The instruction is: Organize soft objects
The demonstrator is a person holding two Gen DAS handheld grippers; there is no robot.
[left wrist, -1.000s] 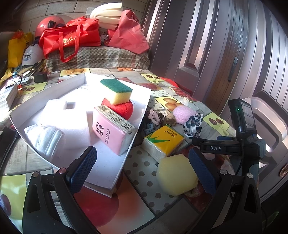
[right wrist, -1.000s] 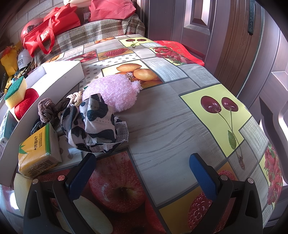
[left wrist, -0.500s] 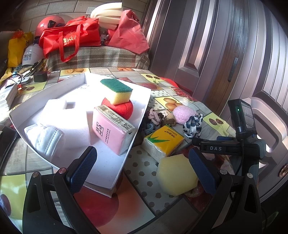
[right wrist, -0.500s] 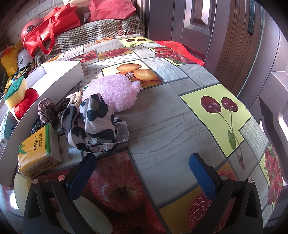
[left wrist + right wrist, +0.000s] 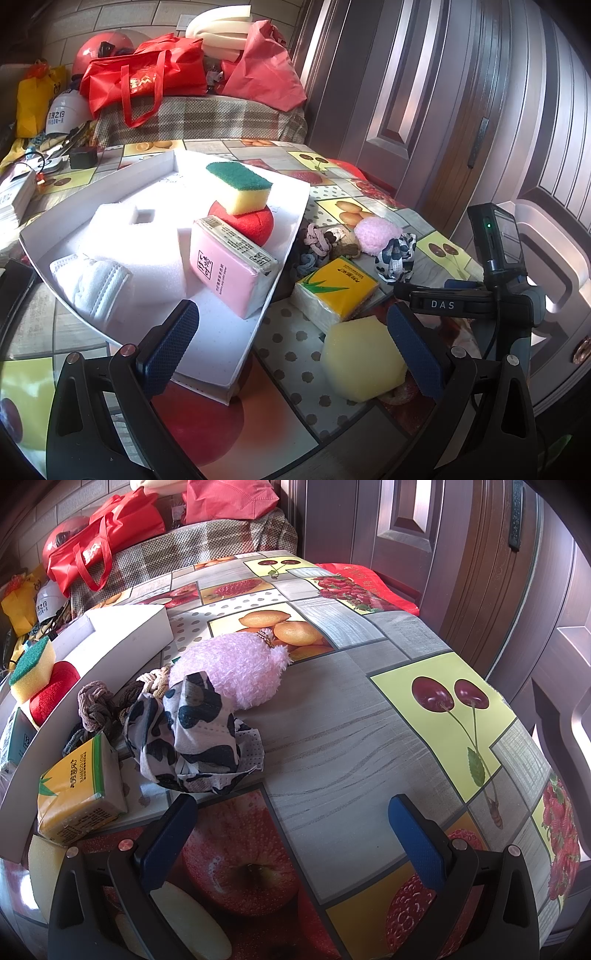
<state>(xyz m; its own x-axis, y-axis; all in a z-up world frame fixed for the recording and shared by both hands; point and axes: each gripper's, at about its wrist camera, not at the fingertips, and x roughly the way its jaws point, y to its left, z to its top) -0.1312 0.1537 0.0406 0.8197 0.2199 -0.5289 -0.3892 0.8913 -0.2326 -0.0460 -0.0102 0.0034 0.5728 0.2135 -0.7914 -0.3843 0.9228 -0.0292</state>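
Observation:
A white tray (image 5: 221, 354) holds a green-topped yellow sponge (image 5: 242, 188) on a red ball (image 5: 255, 225), a pink tissue pack (image 5: 227, 266), white foam (image 5: 122, 236) and a white mask (image 5: 92, 286). On the table beside it lie a yellow tissue pack (image 5: 336, 288), a pale yellow sponge (image 5: 362, 360), knotted ropes (image 5: 317, 243), a pink plush (image 5: 236, 672) and a black-and-white cloth (image 5: 192, 734). My left gripper (image 5: 295, 347) is open and empty over the tray's near corner. My right gripper (image 5: 295, 830) is open and empty, just in front of the cloth.
Red bags (image 5: 144, 81), a red helmet (image 5: 99, 48) and a checked cloth (image 5: 199, 118) pile up behind the table. A dark wooden door (image 5: 424, 110) stands to the right. The fruit-print tablecloth (image 5: 369, 720) curves down at the right edge. Small items (image 5: 22, 184) lie at far left.

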